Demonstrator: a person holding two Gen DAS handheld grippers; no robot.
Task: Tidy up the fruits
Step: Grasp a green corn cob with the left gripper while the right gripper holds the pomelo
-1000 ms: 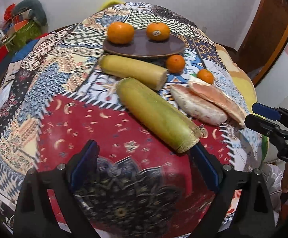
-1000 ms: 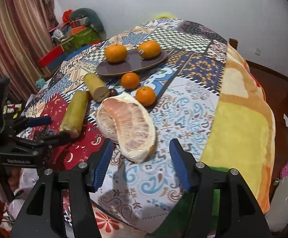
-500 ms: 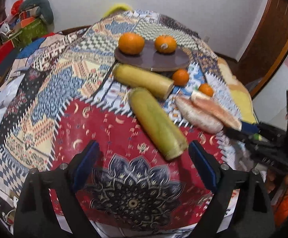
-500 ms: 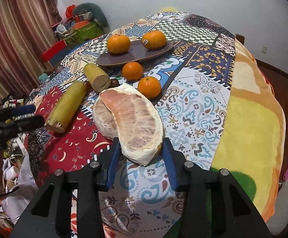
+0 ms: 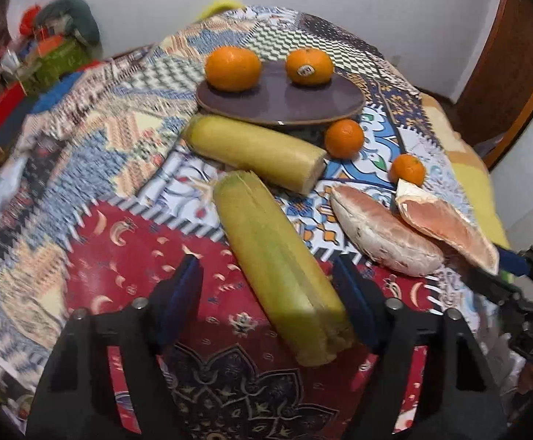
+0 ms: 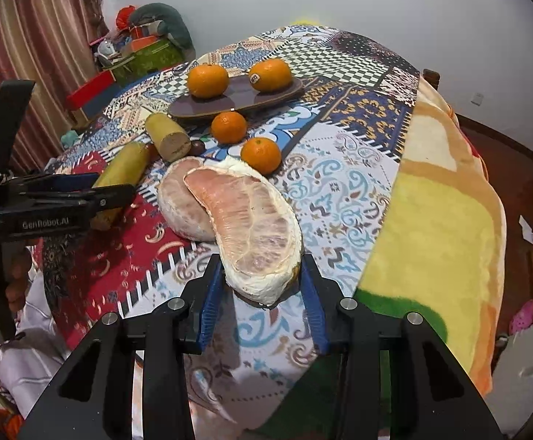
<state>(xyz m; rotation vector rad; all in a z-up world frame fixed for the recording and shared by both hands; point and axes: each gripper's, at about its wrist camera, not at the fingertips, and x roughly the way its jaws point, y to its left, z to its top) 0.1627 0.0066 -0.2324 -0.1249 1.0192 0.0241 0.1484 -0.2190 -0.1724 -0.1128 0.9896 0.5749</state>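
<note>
A brown oval plate (image 5: 317, 104) (image 6: 237, 104) holds two oranges. Two smaller oranges (image 5: 344, 138) (image 6: 260, 154) lie on the patterned cloth beside it. Two yellow-green cane pieces (image 5: 281, 271) lie in front of the plate. Two peeled pomelo pieces lie at the right. My left gripper (image 5: 270, 293) is open, its fingers on either side of the near cane piece's end. My right gripper (image 6: 262, 286) has closed around the near end of the pink pomelo piece (image 6: 251, 227), pads touching its sides. A second pomelo piece (image 6: 182, 205) lies to its left.
The table has a patchwork cloth (image 6: 358, 190) with a yellow blanket part (image 6: 442, 227) on the right. Boxes and clutter (image 6: 138, 55) stand at the far left by a curtain. The other gripper (image 6: 46, 205) shows at the left of the right wrist view.
My right gripper moved forward and closed its jaws onto the pomelo piece. My left gripper moved forward so the near cane piece now lies between its fingers.
</note>
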